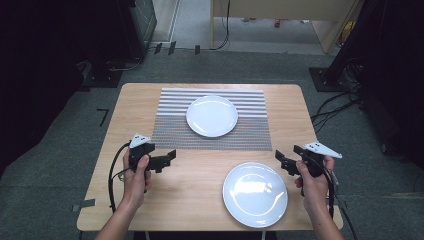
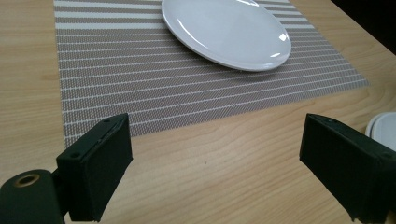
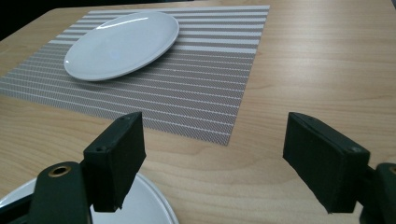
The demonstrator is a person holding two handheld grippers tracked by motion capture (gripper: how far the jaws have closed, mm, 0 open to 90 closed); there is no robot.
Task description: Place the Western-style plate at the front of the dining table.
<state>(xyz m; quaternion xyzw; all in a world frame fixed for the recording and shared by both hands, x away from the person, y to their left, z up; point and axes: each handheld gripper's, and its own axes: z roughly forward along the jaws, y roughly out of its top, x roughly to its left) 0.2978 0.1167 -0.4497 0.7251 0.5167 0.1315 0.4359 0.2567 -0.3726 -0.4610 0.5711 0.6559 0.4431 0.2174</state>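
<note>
A white plate (image 1: 212,116) lies on a grey striped placemat (image 1: 175,131) in the middle of the wooden table. A second white plate (image 1: 255,194) rests on bare wood at the front right. My left gripper (image 1: 167,160) hovers at the front left, just short of the mat's near edge, open and holding nothing. My right gripper (image 1: 286,161) is open and empty just beyond the near plate's right rim. The left gripper view has its open gripper (image 2: 217,140), the mat (image 2: 140,79) and far plate (image 2: 224,30). The right gripper view has its open gripper (image 3: 212,135), far plate (image 3: 121,44) and near plate (image 3: 147,203).
The table (image 1: 200,175) is light wood with rounded corners, standing on grey carpet. Dark equipment and cables sit on the floor at both sides and behind. The near plate's rim (image 2: 380,128) peeks in at the right of the left gripper view.
</note>
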